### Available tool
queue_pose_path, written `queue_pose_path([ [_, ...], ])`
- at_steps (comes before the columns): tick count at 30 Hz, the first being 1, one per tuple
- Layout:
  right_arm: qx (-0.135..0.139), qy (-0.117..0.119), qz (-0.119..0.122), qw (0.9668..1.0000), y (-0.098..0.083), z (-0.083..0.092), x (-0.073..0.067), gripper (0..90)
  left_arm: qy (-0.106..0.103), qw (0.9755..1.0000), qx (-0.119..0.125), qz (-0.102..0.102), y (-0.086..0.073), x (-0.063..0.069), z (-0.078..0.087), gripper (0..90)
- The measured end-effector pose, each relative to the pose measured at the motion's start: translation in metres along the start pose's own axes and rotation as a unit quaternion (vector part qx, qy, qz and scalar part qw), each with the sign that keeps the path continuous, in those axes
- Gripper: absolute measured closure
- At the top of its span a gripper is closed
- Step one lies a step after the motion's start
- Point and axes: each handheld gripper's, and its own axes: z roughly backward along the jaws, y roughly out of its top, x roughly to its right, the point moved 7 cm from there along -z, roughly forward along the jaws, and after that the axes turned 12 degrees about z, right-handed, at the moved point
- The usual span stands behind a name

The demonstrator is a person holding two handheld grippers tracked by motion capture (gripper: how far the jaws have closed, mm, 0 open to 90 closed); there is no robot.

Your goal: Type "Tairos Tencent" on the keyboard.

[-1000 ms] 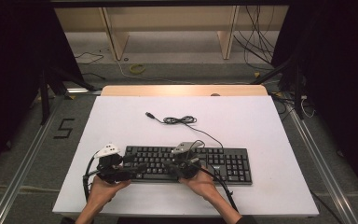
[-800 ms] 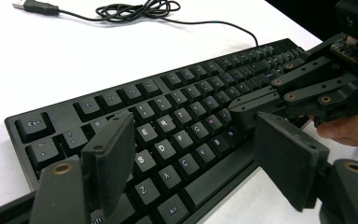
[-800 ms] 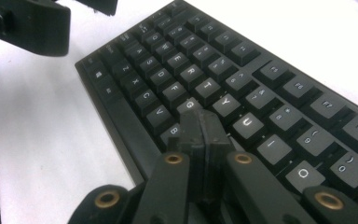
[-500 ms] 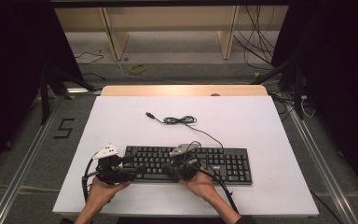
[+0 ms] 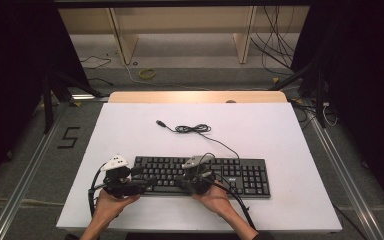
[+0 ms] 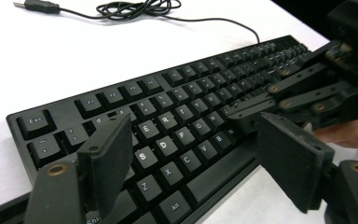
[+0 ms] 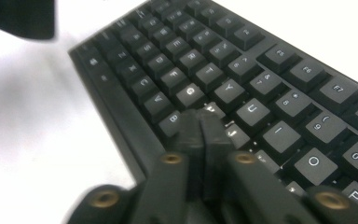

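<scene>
We press our clenched right gripper (image 7: 200, 123) on the keyboard (image 5: 200, 176) at the counter's (image 5: 280, 125) six o'clock, left gripper (image 6: 193, 154) released; a slip risks neighbouring keys.

A white table (image 5: 290, 130) is standing on a grey floor (image 5: 40, 165), where a black figure five (image 5: 68, 137) is lying at the left. Beyond the table, a yellow loop (image 5: 147, 73) and dark cables (image 5: 272, 47) are lying near wooden shelving (image 5: 180, 25)
</scene>
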Motion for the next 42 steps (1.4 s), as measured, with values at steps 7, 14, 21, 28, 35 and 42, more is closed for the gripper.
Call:
queue_pose_path([
  [7, 0.041, 0.001, -0.011, 0.9991, 0.008, 0.017, 0.005, 77.4, 0.001, 1.0000, -0.002, -0.005, 0.000, 0.000, -0.002, 28.9],
  [14, 0.057, 0.004, -0.015, 0.9983, 0.008, 0.027, 0.007, 67.9, 0.003, 0.9999, -0.004, -0.010, 0.000, 0.000, -0.003, 33.2],
  [21, 0.059, 0.010, -0.017, 0.9981, 0.007, 0.030, 0.004, 58.9, -0.004, 0.9998, -0.008, -0.017, 0.000, 0.001, -0.004, 40.1],
  [28, 0.068, 0.013, -0.015, 0.9975, 0.008, 0.035, 0.003, 53.1, -0.003, 0.9991, -0.017, -0.038, -0.002, 0.004, -0.009, 52.6],
  [35, 0.077, 0.015, -0.018, 0.9968, 0.008, 0.039, 0.002, 47.7, -0.005, 0.9979, -0.031, -0.057, -0.004, 0.007, -0.014, 68.0],
  [42, 0.084, 0.014, -0.017, 0.9963, 0.008, 0.043, 0.000, 43.4, 0.000, 0.9967, -0.042, -0.069, -0.004, 0.008, -0.017, 80.6],
])
